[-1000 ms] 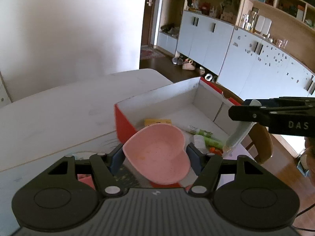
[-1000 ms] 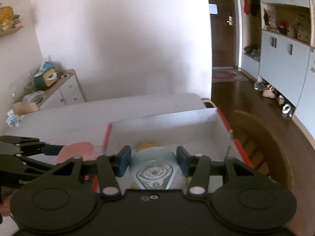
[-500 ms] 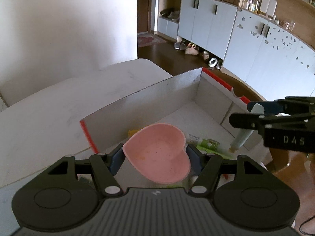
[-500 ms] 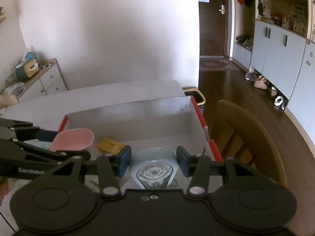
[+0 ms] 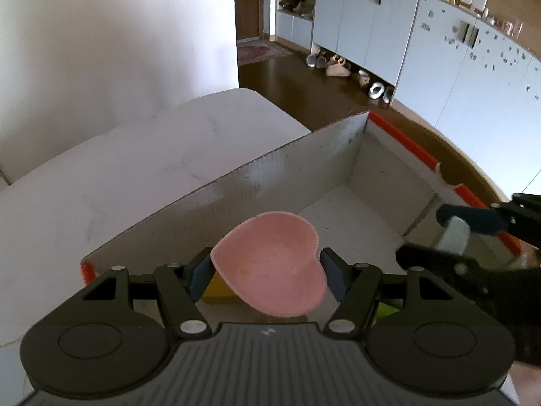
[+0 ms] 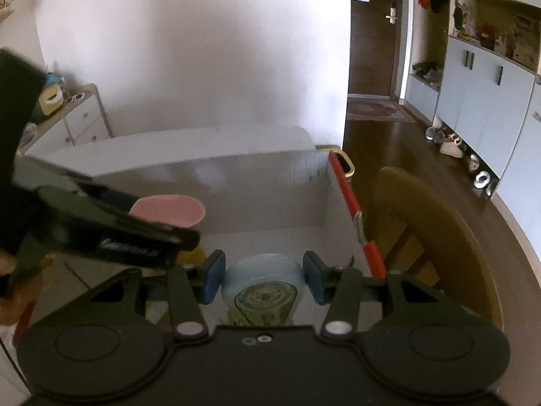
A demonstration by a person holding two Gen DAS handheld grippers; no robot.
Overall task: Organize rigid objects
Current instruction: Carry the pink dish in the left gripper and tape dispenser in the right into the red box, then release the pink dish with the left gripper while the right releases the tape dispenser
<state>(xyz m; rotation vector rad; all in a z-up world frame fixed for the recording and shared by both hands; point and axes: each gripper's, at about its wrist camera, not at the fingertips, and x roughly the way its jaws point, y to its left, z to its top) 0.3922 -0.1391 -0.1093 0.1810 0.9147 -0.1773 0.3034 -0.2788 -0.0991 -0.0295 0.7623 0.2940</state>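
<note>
My left gripper [image 5: 267,275] is shut on a pink heart-shaped dish [image 5: 272,264], held above the inside of an open cardboard box [image 5: 236,182] with red outer sides. The dish [image 6: 169,209] also shows in the right wrist view, beside the left gripper's black body. My right gripper [image 6: 262,275] is shut on a pale blue round object [image 6: 262,282] with a printed dial face, over the box's right part near its red rim [image 6: 351,203]. From the left wrist view the right gripper [image 5: 449,237] holds that pale blue thing edge-on.
A yellow item [image 5: 216,291] and green packets [image 5: 385,309] lie on the box floor. The box sits on a white table [image 5: 101,182]. A wooden chair [image 6: 436,237] stands just right of the box. Cabinets and shoes line the far wall.
Both grippers have come forward and down over the box with their objects still held. The box's inner walls now fill more of both views, and the left gripper has drawn closer to the right one.
</note>
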